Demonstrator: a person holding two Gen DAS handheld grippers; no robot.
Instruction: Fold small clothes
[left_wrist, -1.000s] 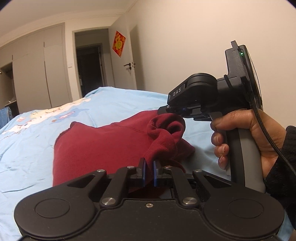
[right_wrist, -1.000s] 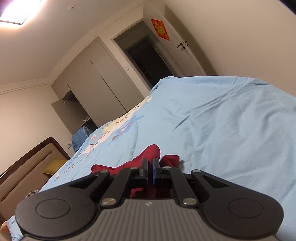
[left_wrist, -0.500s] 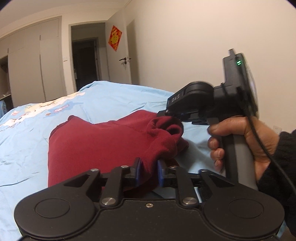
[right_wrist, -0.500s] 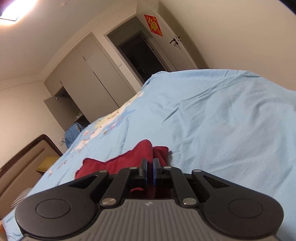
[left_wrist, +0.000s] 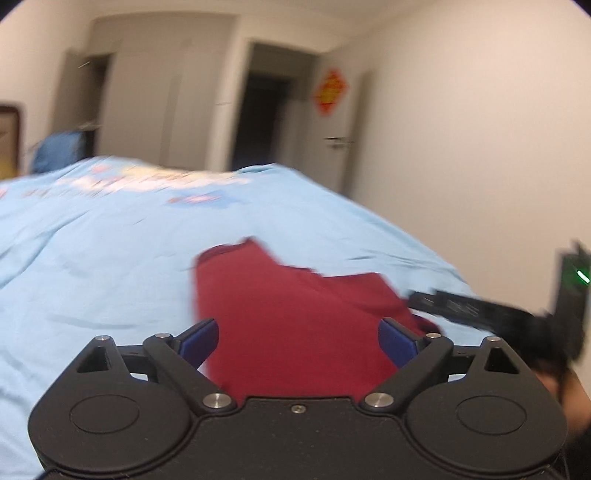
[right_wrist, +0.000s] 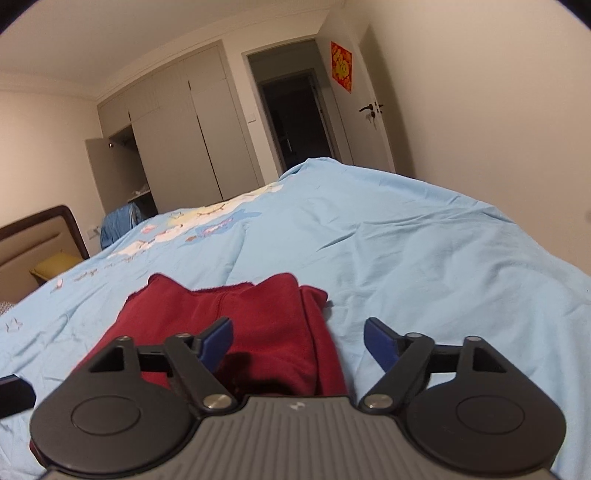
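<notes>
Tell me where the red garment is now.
The red garment lies flat on the light blue bedsheet, just ahead of both open tongs, left and right.

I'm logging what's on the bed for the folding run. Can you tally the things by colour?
Dark red: 1, the garment, lying on the sheet
Light blue: 1, the bed sheet
Darker blue: 1, a bundle of cloth past the bed's far edge
Total: 3

The left wrist view is motion-blurred; the red garment's (right_wrist: 236, 332) near edge hides behind the tongs.
</notes>
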